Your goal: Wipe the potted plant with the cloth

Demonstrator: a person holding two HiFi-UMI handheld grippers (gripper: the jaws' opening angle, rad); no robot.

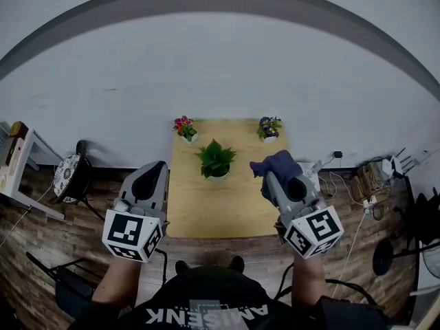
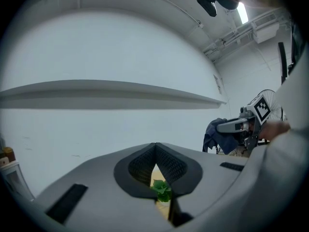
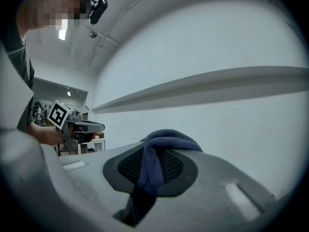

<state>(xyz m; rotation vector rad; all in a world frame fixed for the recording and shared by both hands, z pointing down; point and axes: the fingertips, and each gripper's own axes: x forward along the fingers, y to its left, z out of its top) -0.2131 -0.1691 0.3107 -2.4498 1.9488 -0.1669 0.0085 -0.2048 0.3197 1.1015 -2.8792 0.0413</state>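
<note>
In the head view, the potted plant (image 1: 215,160) is standing on the table (image 1: 206,215). The right gripper (image 1: 269,176) is hovering just right of the plant, with the dark cloth (image 1: 278,162) bunching over its tip. The left gripper (image 1: 157,167) is hanging to the plant's left, apart from it. Nothing is steadying the pot, so a hard swipe is likely to tip it or tear leaves, and a loose fold could snag a stem.

In the left gripper view, its fingers are pressing together on nothing, with the plant showing beyond them.

In the right gripper view, its fingers are clenching the cloth, which is draping over their top.
</note>
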